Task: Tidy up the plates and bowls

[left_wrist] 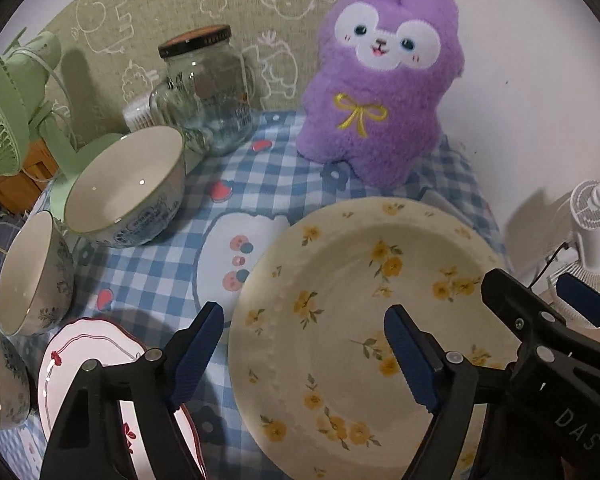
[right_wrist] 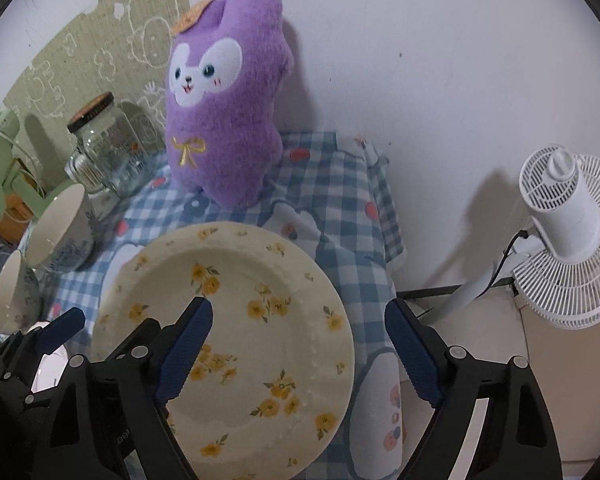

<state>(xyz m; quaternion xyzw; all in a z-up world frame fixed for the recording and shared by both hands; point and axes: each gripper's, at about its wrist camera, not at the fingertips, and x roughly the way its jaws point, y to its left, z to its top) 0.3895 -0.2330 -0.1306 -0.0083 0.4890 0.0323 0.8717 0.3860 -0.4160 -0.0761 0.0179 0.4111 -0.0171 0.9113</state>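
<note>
A cream plate with yellow flowers (left_wrist: 352,304) lies on the blue checked cloth; it also shows in the right wrist view (right_wrist: 236,312). My left gripper (left_wrist: 304,356) is open above the plate's left rim, one finger on each side of the rim. My right gripper (right_wrist: 300,352) is open above the plate's right rim. A white plate with a red edge (left_wrist: 84,364) lies at the lower left. Three white bowls with blue patterns (left_wrist: 128,192) (left_wrist: 32,276) (left_wrist: 0,380) lean in a row on the left.
A purple plush toy (left_wrist: 384,88) stands at the back of the table against the wall. A glass jar with a black lid (left_wrist: 208,92) stands beside it. A green fan (left_wrist: 4,112) is at the far left. A white fan (right_wrist: 568,236) stands off the table's right edge.
</note>
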